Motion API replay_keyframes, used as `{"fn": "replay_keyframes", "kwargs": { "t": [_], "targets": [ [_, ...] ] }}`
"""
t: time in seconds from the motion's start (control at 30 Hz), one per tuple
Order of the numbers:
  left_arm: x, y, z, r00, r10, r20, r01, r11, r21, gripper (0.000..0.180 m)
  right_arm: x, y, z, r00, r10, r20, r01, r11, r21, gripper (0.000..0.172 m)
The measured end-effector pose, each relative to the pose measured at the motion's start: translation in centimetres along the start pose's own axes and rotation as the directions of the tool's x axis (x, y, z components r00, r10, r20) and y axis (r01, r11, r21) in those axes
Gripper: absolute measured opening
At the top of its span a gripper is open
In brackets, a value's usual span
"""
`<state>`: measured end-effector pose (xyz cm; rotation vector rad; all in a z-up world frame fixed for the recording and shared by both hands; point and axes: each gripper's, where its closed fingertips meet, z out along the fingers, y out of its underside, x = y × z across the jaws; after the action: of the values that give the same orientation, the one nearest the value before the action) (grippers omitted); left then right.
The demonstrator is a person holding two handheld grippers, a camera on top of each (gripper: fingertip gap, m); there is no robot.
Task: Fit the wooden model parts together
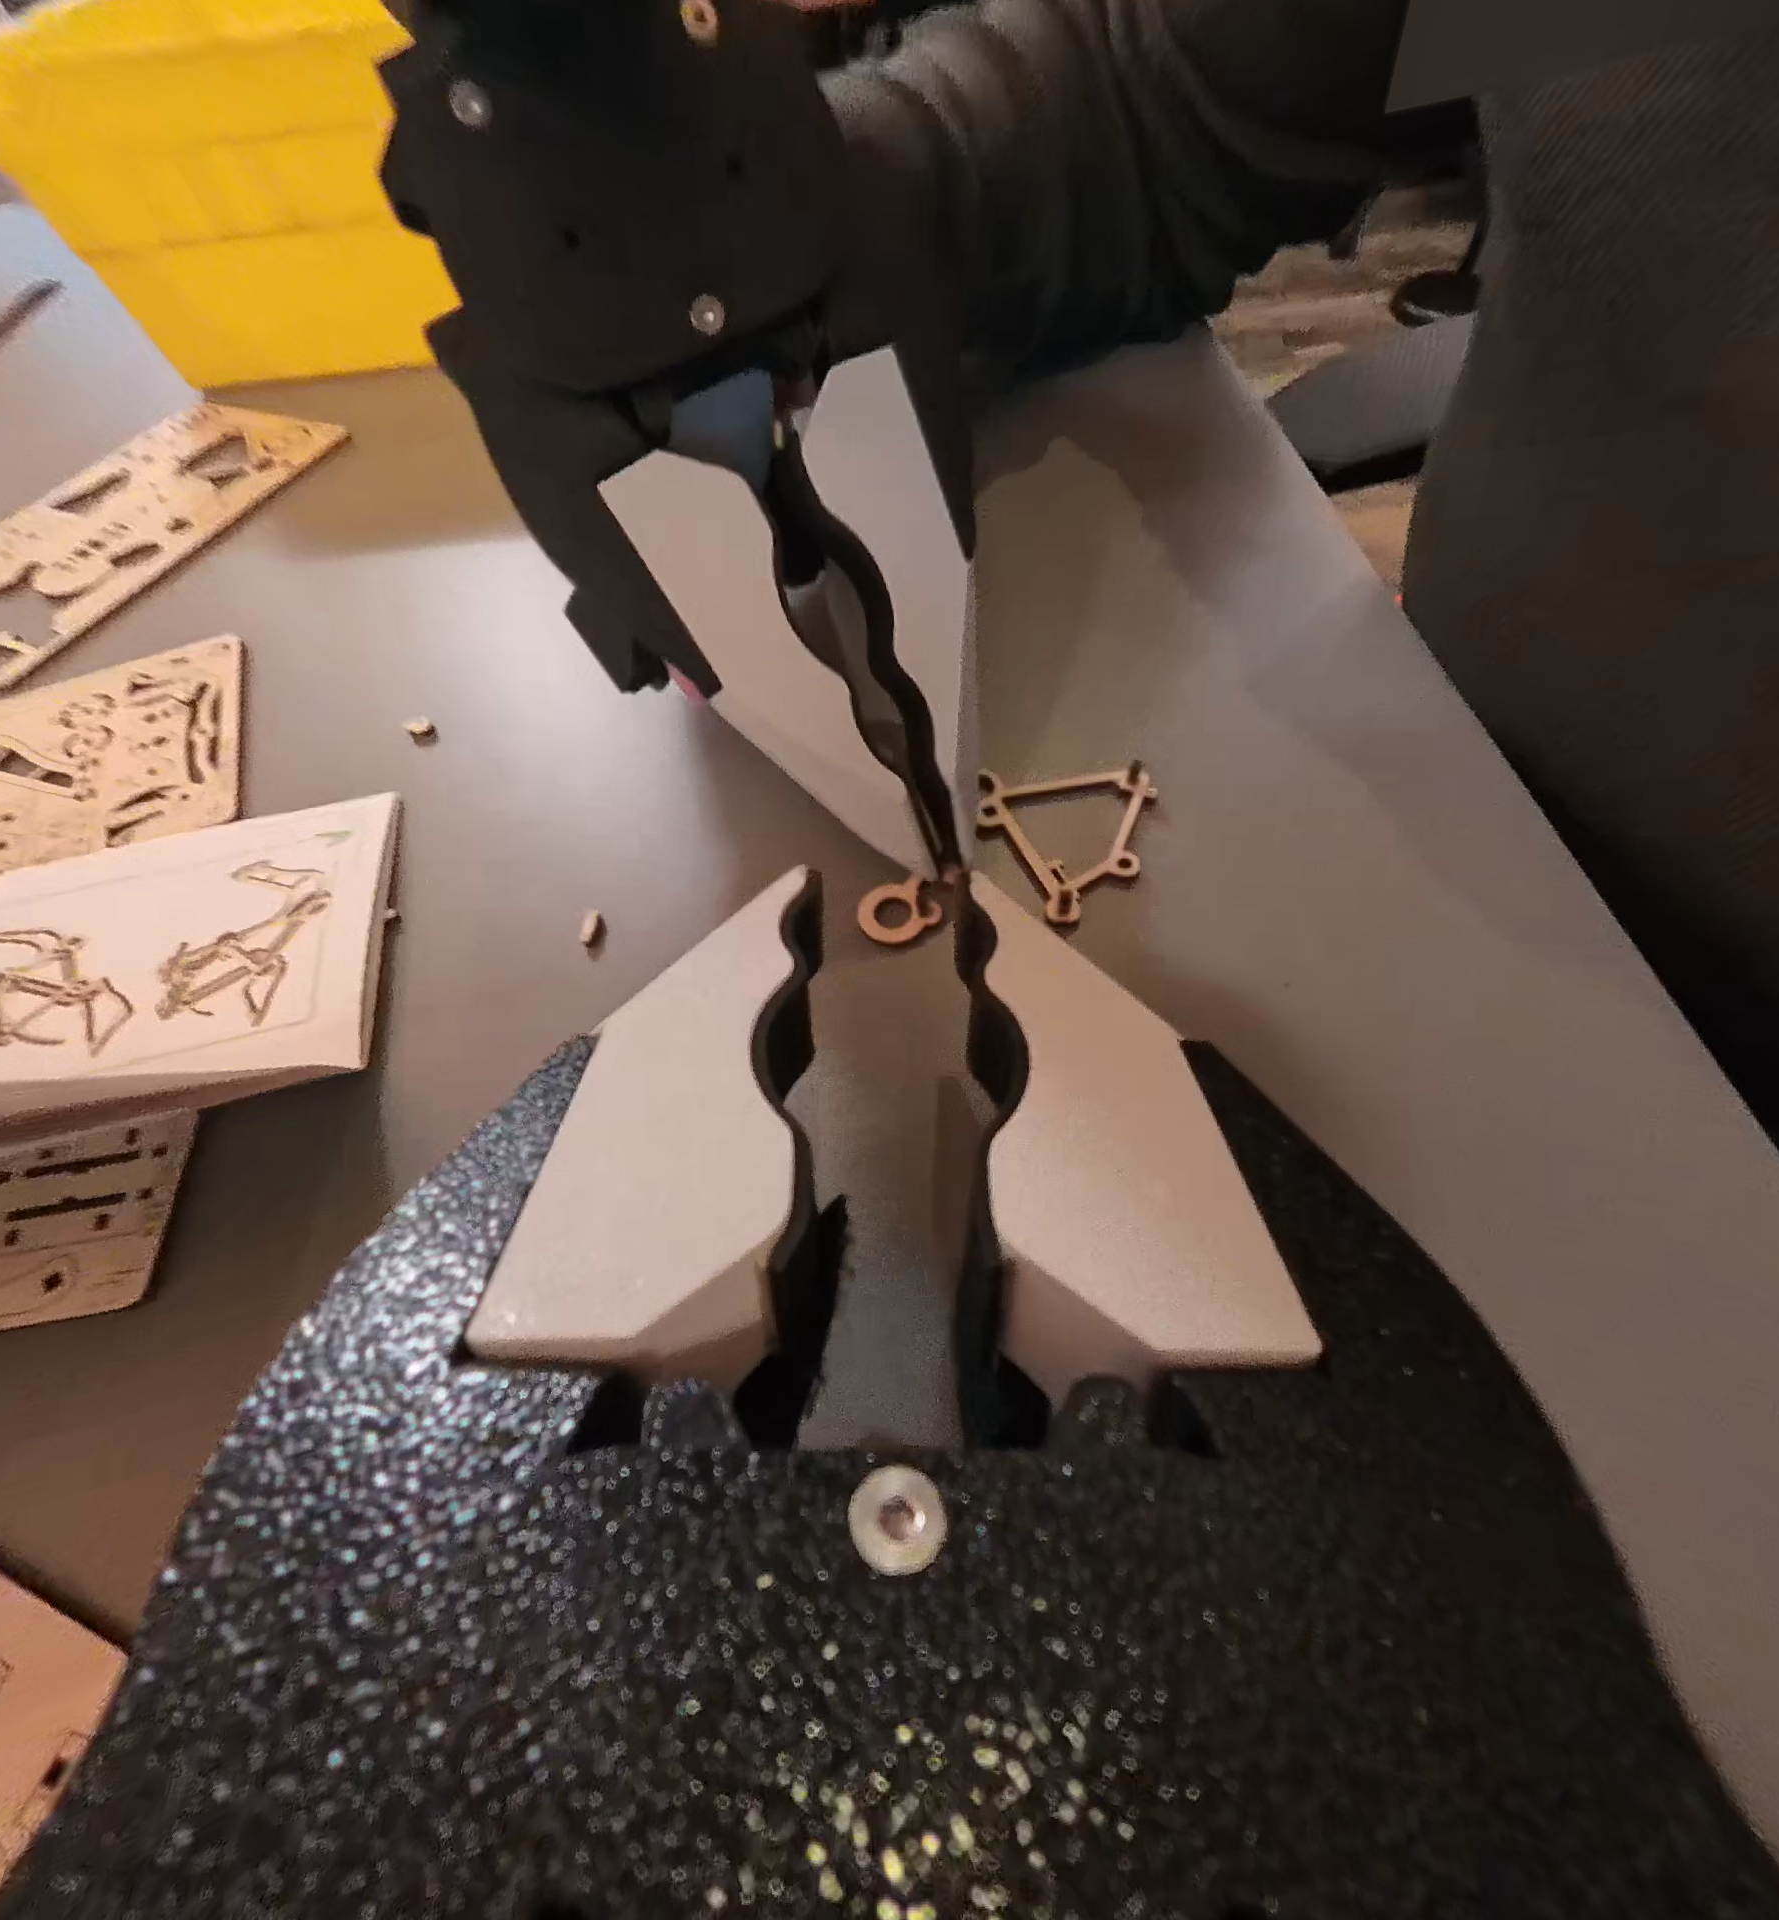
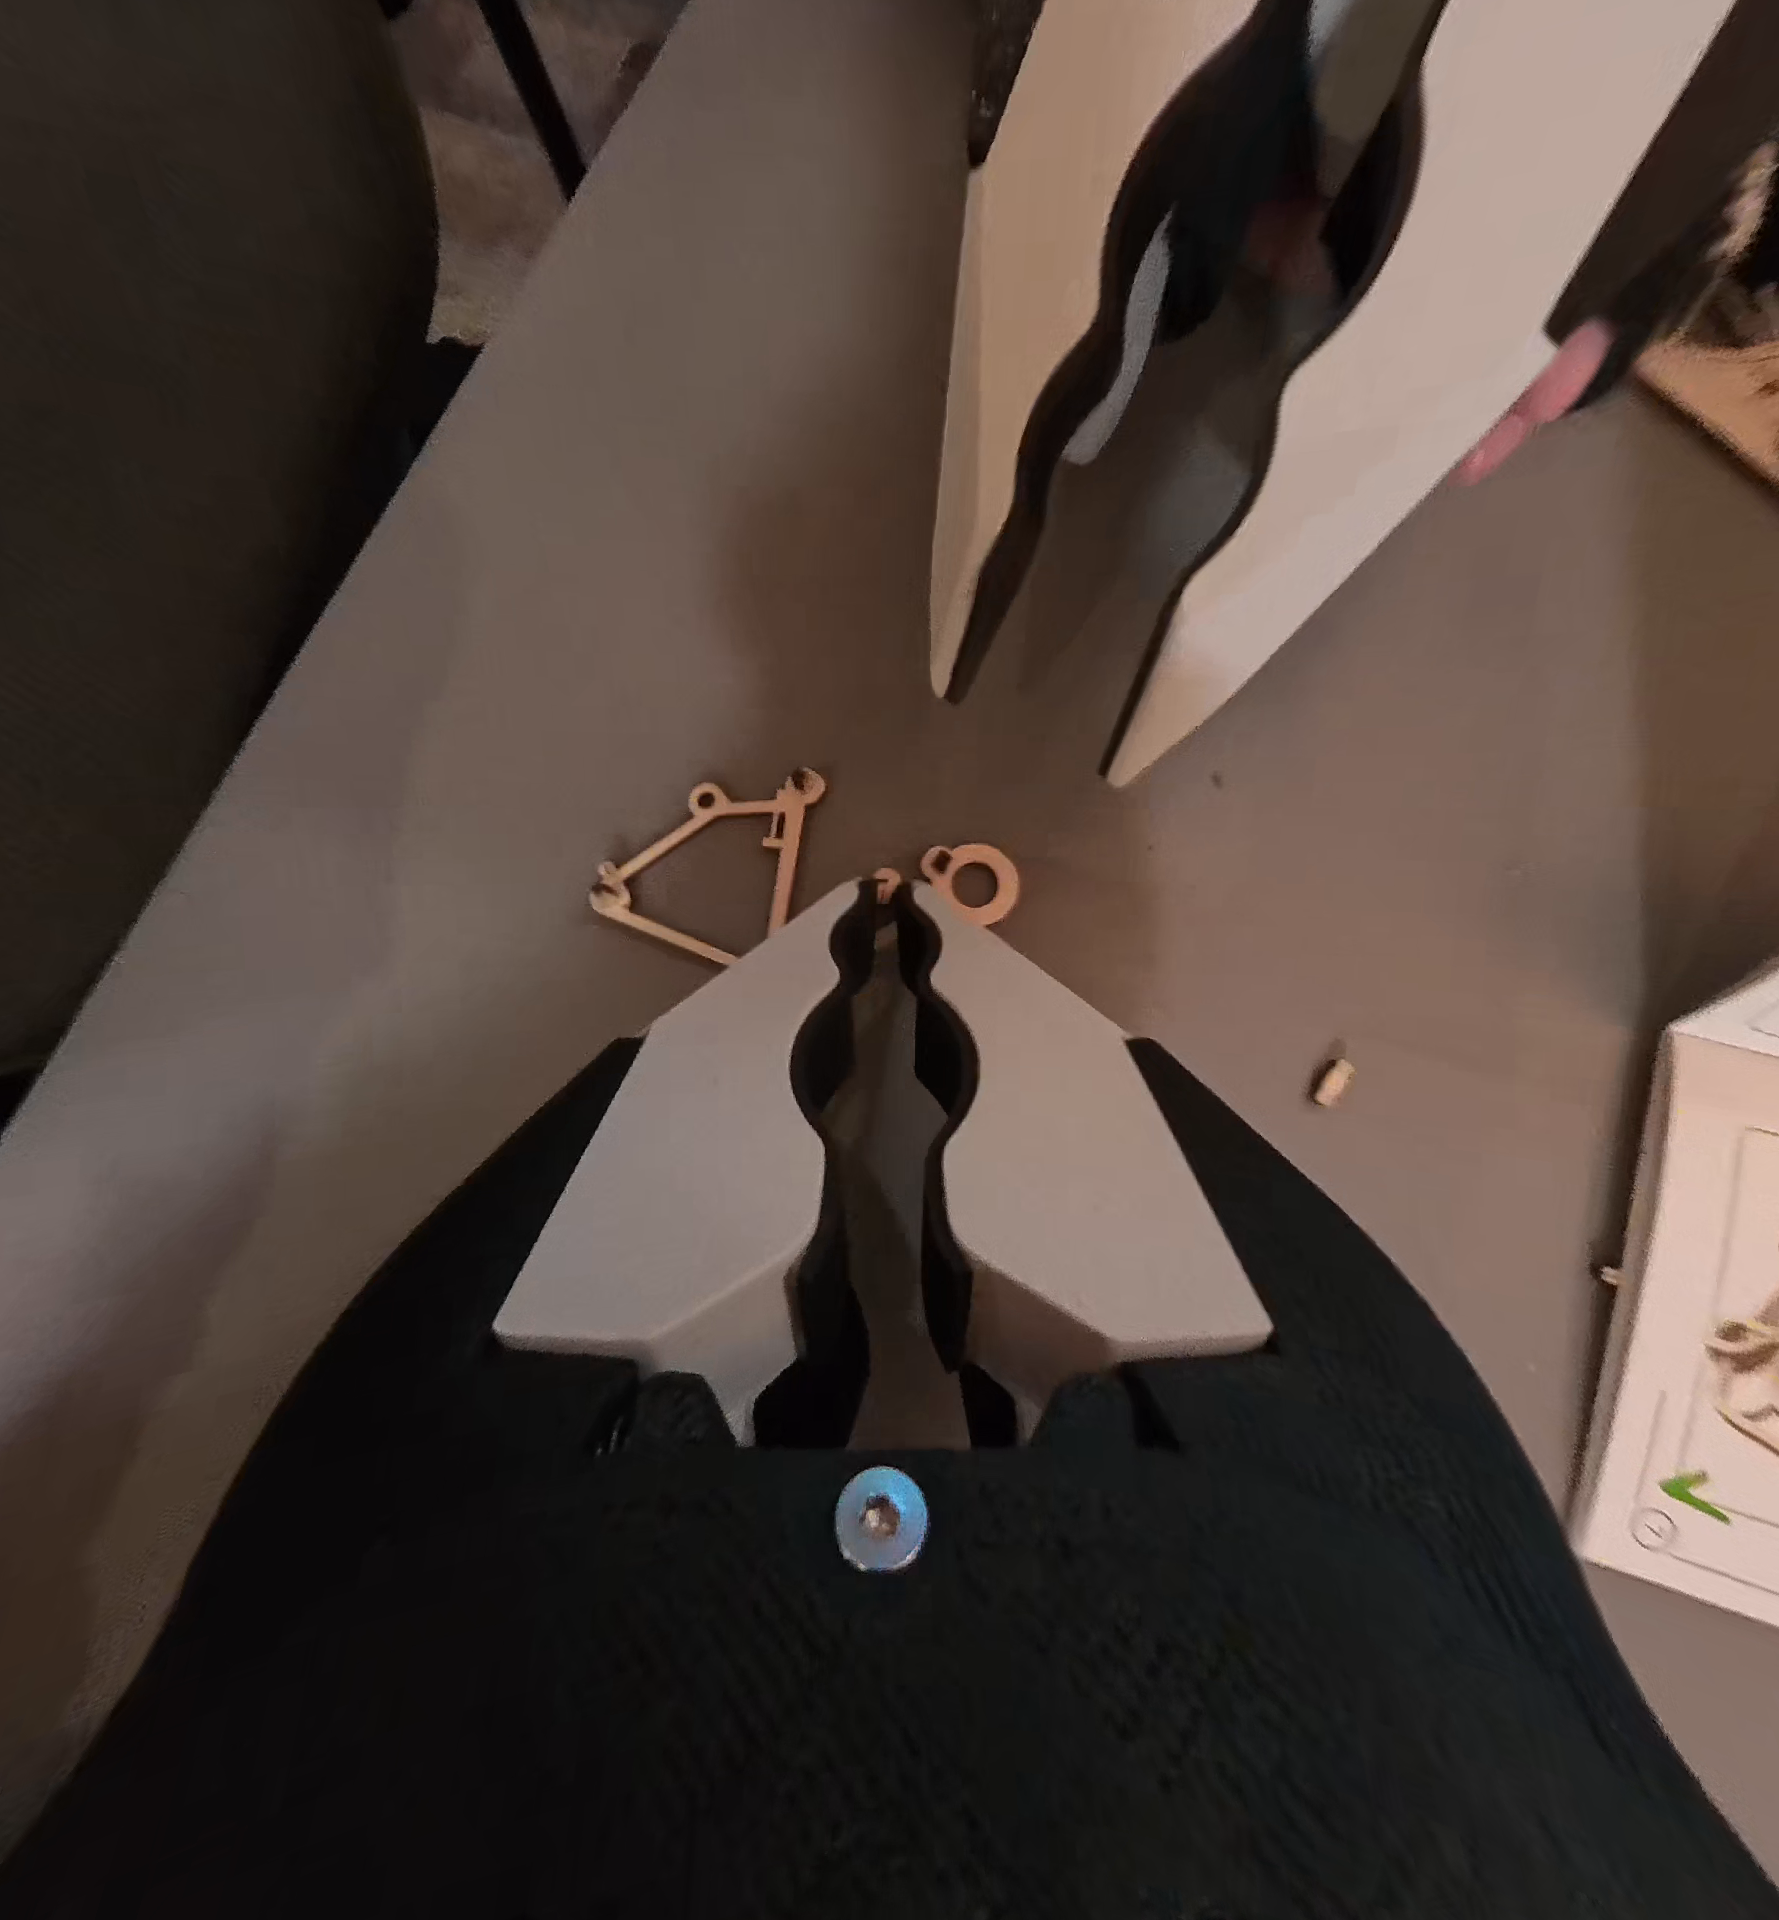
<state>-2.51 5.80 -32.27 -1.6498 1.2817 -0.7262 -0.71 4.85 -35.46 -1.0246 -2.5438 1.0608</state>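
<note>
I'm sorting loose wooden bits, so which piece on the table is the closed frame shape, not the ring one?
The triangular frame piece, an open outline of thin bars with small eyelets at its corners. The ring piece is a small round washer shape with a tab, lying nearer the left claw.

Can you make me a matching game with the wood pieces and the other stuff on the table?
Things:
1. Ring piece
2. Triangle frame
3. Yellow bin
4. Booklet

Places:
A. Far back, at the left wrist view's top left
B. Flat on the table, beside the right gripper's tips
C. Lying on a stack of wooden sheets
D. Near the table edge, partly behind the right gripper

Pairs: 1-B, 2-D, 3-A, 4-C
</note>
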Motion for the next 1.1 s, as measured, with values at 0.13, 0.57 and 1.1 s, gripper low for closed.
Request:
{"fn": "replay_keyframes", "kwargs": {
  "t": [0.13,0.57,1.1],
  "targets": [
    [-0.8,-0.6,-0.4,0.997,0.025,0.072,-0.028,0.999,0.046,0.024,1.2,-0.3,-1.4,0.987,-0.065,-0.146,0.082,0.99,0.112,0.002],
    [-4.3,-7.4,-2.8,0.87,0.023,0.492,-0.237,0.895,0.377,0.034,6.9,-1.9,-7.8,0.736,-0.095,-0.671,0.384,0.874,0.298,0.0],
    [-7.0,-3.6,-0.6,0.753,0.316,0.577,-0.347,0.936,-0.059,0.024,9.5,-1.2,-11.7,0.657,0.122,-0.744,0.317,0.85,0.42,0.0]
  ]
}}
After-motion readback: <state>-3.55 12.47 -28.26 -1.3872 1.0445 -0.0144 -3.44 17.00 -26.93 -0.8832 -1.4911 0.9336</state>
